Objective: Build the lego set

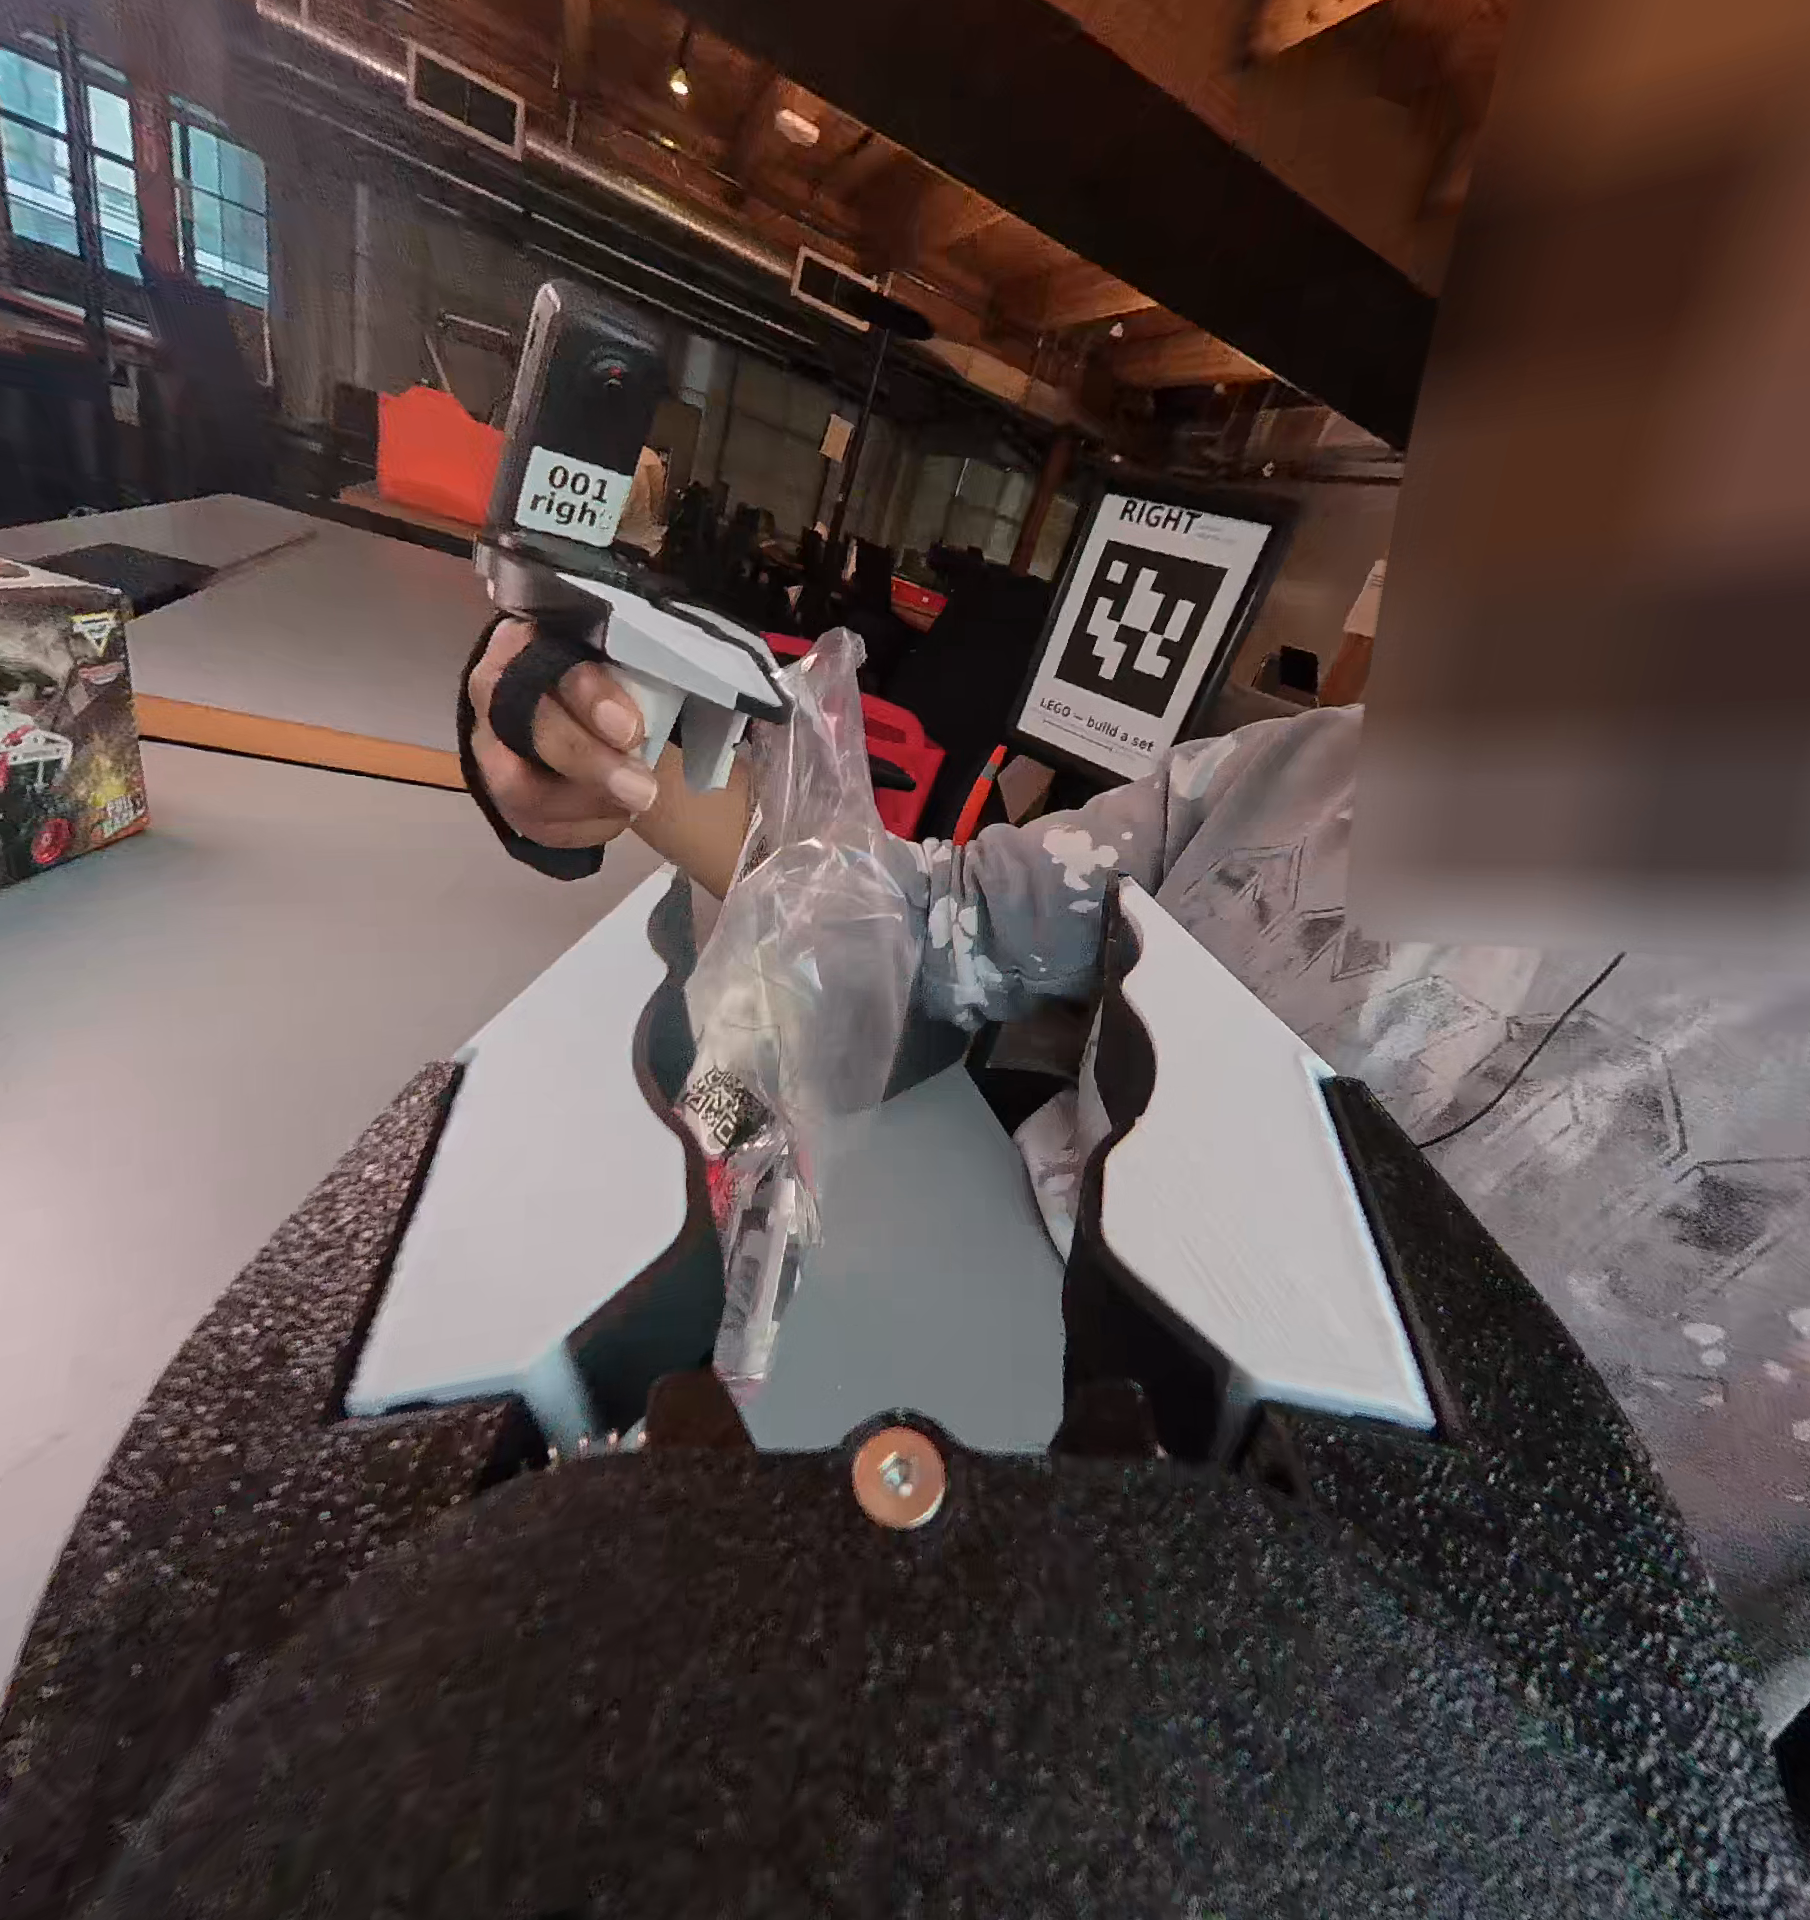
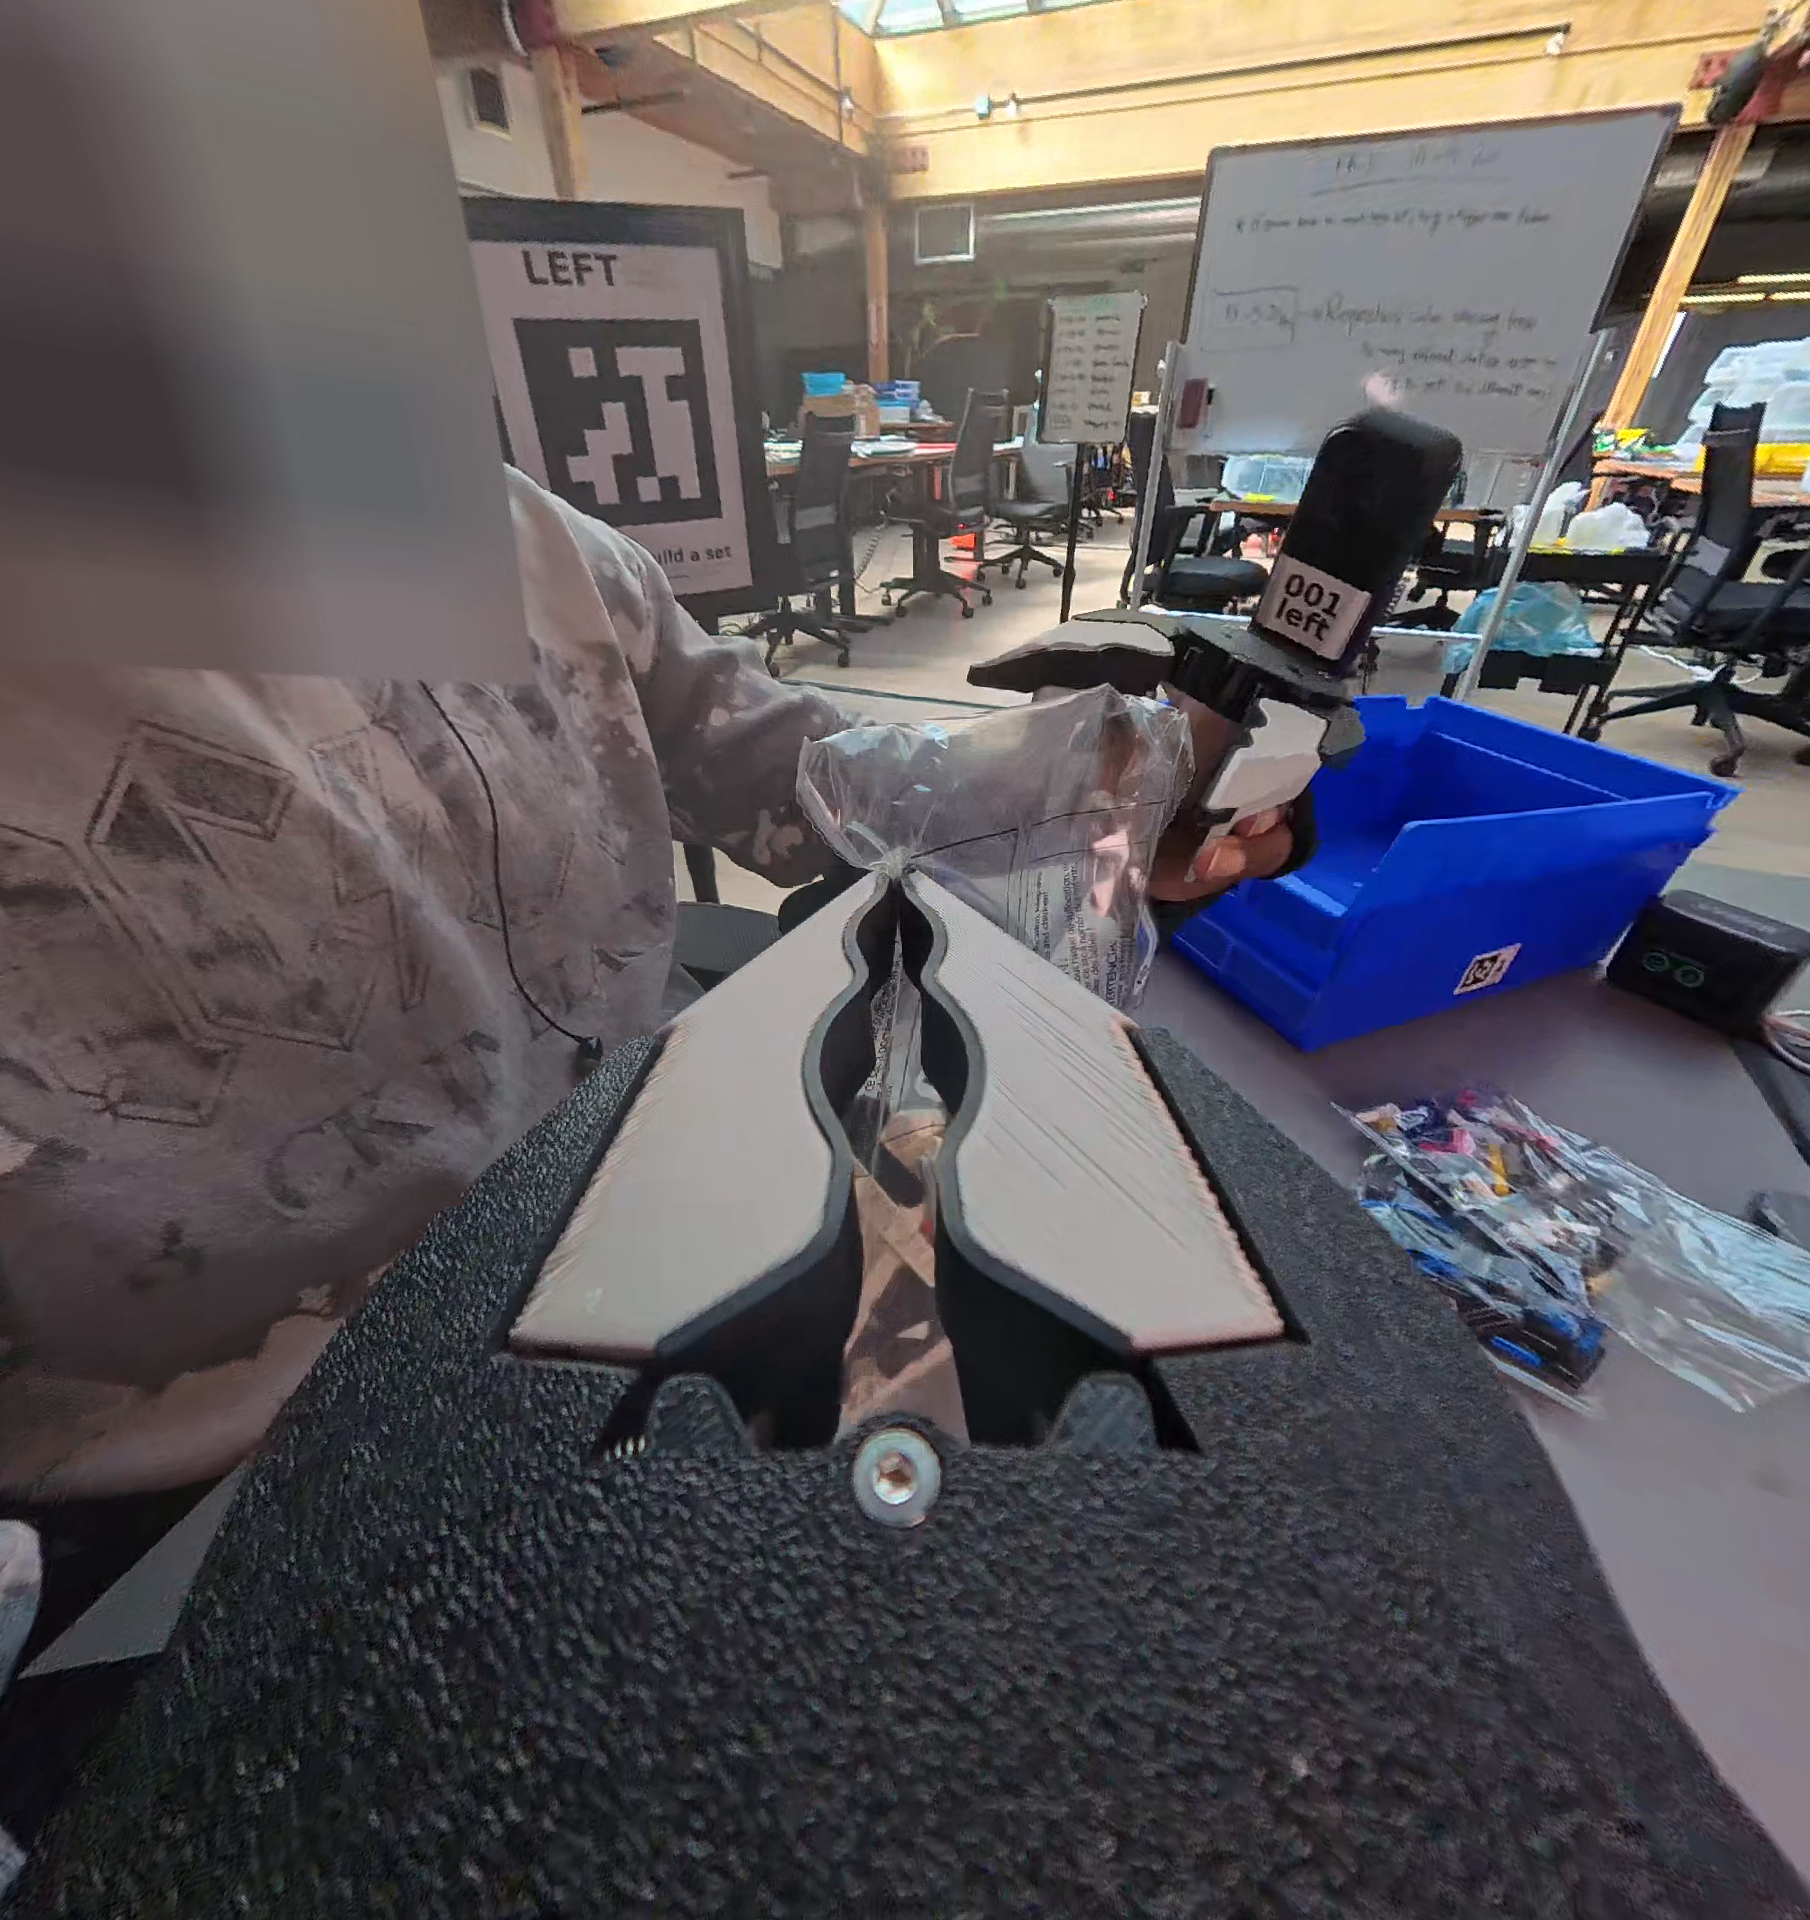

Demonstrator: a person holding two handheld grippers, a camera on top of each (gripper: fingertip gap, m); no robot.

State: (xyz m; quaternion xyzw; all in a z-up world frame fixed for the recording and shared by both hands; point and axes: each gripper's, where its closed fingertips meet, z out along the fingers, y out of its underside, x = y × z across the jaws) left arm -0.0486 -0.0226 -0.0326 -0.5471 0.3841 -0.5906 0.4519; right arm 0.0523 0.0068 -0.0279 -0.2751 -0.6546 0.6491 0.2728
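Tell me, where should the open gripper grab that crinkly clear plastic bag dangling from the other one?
Probably the loose lower half of the clear plastic bag, closing from both flat sides. The right gripper pinches its bunched top, so the film hangs thin between the left gripper's spread fingers, toward the left one. The small parts low inside could slip, so grip film above them.
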